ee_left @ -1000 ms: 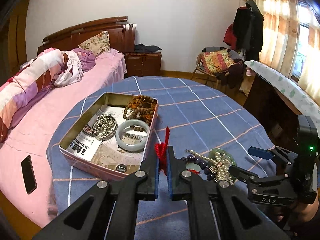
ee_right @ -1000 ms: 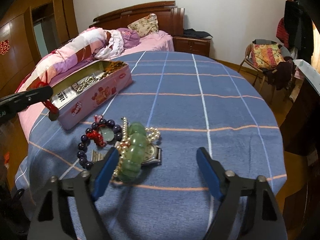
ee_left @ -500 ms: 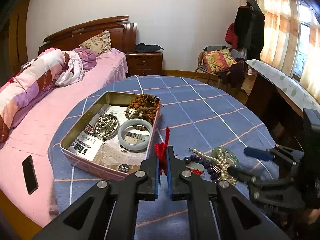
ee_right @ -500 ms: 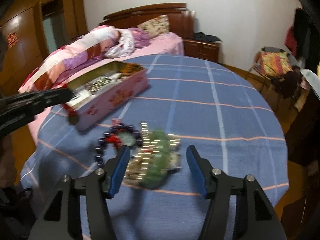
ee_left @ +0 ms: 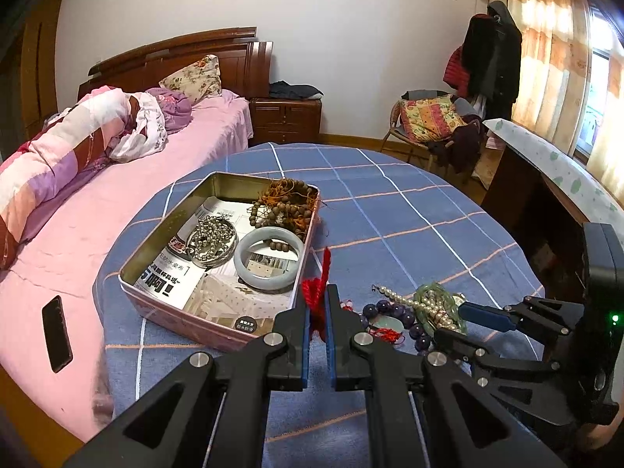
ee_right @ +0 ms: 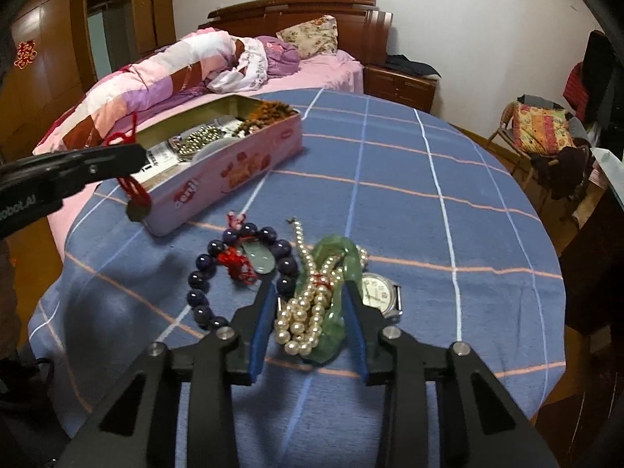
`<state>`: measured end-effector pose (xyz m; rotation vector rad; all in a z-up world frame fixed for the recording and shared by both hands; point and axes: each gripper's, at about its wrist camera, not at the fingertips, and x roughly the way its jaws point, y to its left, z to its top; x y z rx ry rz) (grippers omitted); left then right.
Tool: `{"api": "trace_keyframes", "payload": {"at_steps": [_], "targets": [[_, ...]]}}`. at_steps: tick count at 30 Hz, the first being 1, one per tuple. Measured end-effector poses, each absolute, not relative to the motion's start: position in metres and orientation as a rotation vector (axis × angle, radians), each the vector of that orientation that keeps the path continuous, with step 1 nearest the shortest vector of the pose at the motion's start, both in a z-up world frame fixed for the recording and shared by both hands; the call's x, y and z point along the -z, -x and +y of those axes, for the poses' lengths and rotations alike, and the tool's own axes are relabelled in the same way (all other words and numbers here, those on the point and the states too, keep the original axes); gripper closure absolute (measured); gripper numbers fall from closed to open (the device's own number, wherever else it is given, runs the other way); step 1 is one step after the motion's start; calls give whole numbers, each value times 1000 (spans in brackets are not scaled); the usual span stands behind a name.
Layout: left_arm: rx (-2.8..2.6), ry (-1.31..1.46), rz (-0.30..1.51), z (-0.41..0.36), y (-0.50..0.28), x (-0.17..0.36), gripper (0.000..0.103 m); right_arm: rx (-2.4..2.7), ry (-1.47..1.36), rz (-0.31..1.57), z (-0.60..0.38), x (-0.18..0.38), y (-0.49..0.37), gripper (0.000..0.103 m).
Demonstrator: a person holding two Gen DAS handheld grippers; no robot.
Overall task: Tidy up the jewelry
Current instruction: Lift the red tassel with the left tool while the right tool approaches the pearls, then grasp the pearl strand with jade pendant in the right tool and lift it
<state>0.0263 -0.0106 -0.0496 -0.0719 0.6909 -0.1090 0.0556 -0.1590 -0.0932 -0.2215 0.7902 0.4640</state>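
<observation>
Left gripper: jaws pressing together on a red cord, its pendant hanging below, just beside the near corner of the pink tin.

Right gripper: jaws have just been closing, now straddling the pearl strand and green bracelet; whether the pads are touching cannot be told.

Lying alongside on the blue checked cloth: purple bead bracelet, wristwatch.

Sitting in the tin: jade bangle, silver chain, brown beads.
</observation>
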Motion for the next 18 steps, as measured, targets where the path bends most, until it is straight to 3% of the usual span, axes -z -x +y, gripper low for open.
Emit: {"api": "trace_keyframes", "payload": {"at_steps": [5,10,18], "targets": [[109,73,693,-11,-26,50,98,-443,267,833,-157,104,-62,66],[108,77,690,-9,-26,49,98,-463,236,801,-165,98,-59,79],[109,83,680,-7,-23,46,98,-489,162,751,-175,82,-57,82]]}}
